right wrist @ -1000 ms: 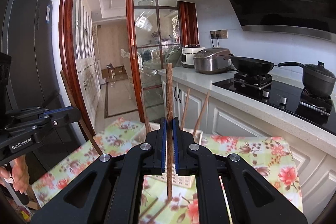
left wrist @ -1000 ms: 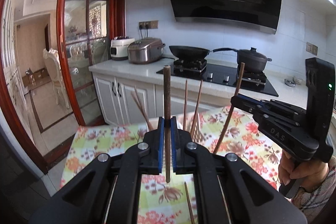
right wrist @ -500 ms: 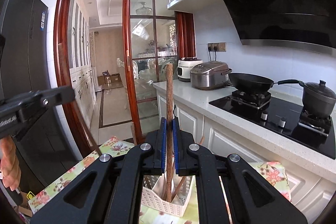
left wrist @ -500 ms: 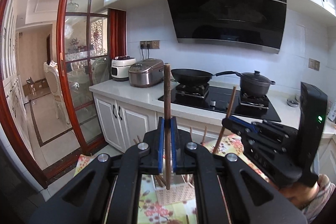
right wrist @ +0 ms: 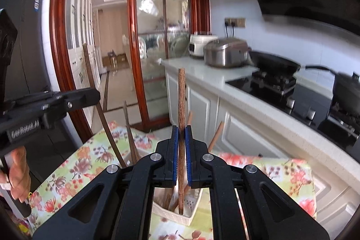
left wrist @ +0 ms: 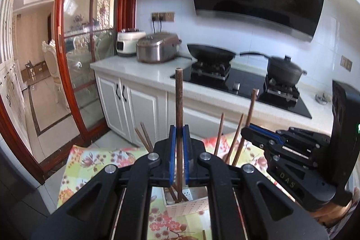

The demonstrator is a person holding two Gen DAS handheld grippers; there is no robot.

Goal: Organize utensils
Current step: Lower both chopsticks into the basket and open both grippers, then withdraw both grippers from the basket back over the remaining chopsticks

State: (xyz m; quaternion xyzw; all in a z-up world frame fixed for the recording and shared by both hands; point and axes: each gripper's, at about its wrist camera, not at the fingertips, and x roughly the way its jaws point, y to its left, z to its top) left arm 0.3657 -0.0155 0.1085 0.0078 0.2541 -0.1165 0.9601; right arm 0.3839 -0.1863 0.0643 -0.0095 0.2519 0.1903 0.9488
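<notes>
White kitchen cabinets point(left wrist: 126, 105) run close behind the floral table point(left wrist: 94, 163), leaving bare cloth at its left edge. Near its middle stands the white basket point(right wrist: 180, 215) of chopsticks. Left tool point(left wrist: 179, 145) pinches an upright chopstick point(left wrist: 179, 100); right tool point(right wrist: 181, 147) pinches another chopstick point(right wrist: 181, 100). Both have moved over the basket since a second ago.

The left gripper point(left wrist: 179, 145) was clamped on a dark wooden chopstick point(left wrist: 179, 105) that stood upright, its lower end inside a white perforated holder point(left wrist: 191, 206) on the floral tablecloth point(left wrist: 90, 163). More chopsticks point(left wrist: 219, 134) leaned out of that holder. To the right, the right gripper point(left wrist: 247, 131) gripped another chopstick point(left wrist: 250, 107), tilted slightly, near the holder.
</notes>
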